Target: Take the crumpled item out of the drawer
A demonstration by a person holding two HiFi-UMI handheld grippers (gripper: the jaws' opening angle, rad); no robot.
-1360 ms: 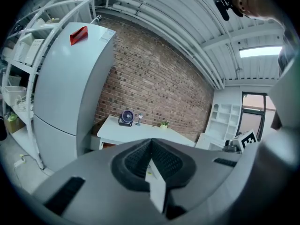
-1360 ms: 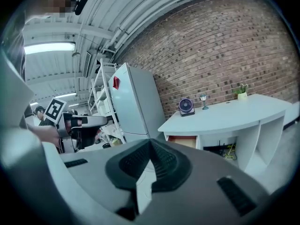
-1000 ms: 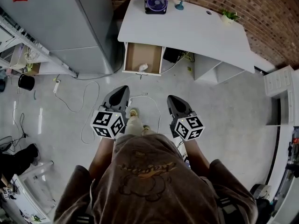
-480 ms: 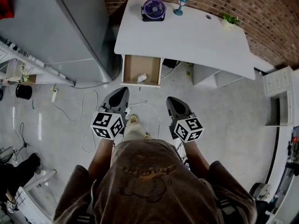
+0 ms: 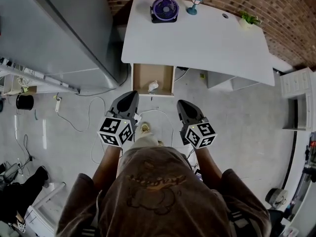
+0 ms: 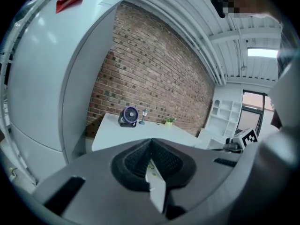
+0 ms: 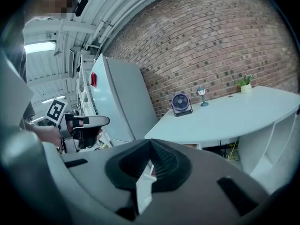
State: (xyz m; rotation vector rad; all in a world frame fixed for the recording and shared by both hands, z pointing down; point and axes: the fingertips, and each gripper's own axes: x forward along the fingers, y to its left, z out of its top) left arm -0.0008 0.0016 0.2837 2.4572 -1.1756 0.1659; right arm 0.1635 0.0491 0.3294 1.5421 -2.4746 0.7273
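Under desk [image 5: 207,38] edge, drawer [image 5: 143,75] open; crumpled item [image 5: 153,86] near its front edge.

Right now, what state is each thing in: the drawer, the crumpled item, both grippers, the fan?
drawer: pulled open.
crumpled item: lying in the drawer near its front edge, untouched.
left gripper: shut, empty, short of the drawer.
right gripper: shut, empty, short of the drawer.
fan: upright; running or not, cannot tell.
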